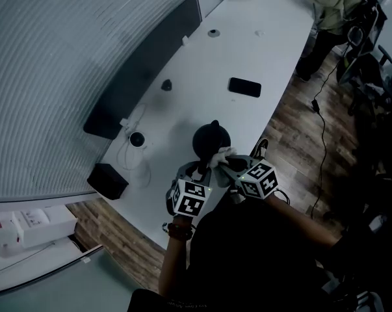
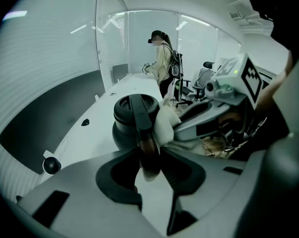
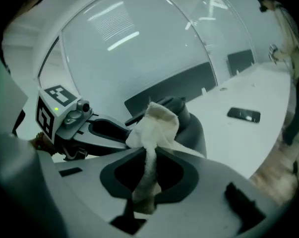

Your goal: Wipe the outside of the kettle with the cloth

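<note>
Kettle (image 1: 212,137) stands on bench (image 1: 248,51), close to near long edge, just in front of person. Left tongs (image 2: 149,155) clamped on kettle handle (image 2: 139,114), prob. to steady it vs. push of rubbing. Right tongs (image 3: 149,155) pinch cloth (image 3: 156,123); bunched end lies against upper side of kettle, looks touching, so wiping step in hand. Room: phone (image 1: 245,87) well apart twd far end, bare bench between. Near edge close: shoving kettle twd it = risk, I judge.

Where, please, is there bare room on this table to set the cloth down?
Bare tabletop lies between the round black kettle and the flat black phone. Crowded: left of the kettle, by the cabled black ball and black box.
</note>
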A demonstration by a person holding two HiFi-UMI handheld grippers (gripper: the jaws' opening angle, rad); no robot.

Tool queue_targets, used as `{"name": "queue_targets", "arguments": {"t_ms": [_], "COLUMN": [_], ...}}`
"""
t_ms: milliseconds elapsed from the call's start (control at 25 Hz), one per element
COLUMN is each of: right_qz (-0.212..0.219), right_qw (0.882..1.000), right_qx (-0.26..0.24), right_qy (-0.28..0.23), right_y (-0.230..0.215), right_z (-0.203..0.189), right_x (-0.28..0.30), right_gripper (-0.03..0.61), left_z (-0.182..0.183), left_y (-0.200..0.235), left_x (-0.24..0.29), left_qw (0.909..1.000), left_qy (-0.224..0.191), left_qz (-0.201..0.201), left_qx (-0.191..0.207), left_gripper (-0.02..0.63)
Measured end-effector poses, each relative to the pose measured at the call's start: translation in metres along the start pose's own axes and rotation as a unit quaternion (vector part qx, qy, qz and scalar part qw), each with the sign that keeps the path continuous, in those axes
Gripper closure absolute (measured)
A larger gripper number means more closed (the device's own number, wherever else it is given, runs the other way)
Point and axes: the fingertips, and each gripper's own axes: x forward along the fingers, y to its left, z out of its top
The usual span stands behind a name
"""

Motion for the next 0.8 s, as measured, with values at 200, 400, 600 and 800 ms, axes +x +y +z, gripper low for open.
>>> {"name": "queue_targets", "arguments": {"t_ms": [200,400,600,800], "right_qz": [0.005,-0.033,-0.016,-0.012], "right_qw": [0.998,0.988,0.981,0.983], "right_qx": [0.017,0.017,0.053,0.053], "right_qy": [0.056,0.147,0.184,0.174], "right_y": [-0.014,-0.051,-0.067,-0.052], "right_z": [-0.033,-0.082,-0.108,-0.105], "right_x": [0.012,0.043,0.063,0.048], "right_gripper": [0.526,0.526,0.525,0.526], "left_z": [0.001,0.000,0.001,-0.001], "left_y": [0.001,0.002,0.000,0.000], "left_x": [0.001,0.002,0.003,0.003], "left_qw": [1.0000,1.0000,1.0000,0.9998], "left_qy": [-0.003,-0.002,-0.001,0.004], "left_qz": [-0.002,-0.005,-0.003,0.005], "left_qx": [-0.003,-0.006,-0.009,-0.017], "left_gripper": [0.485,0.485,0.485,0.485]}}
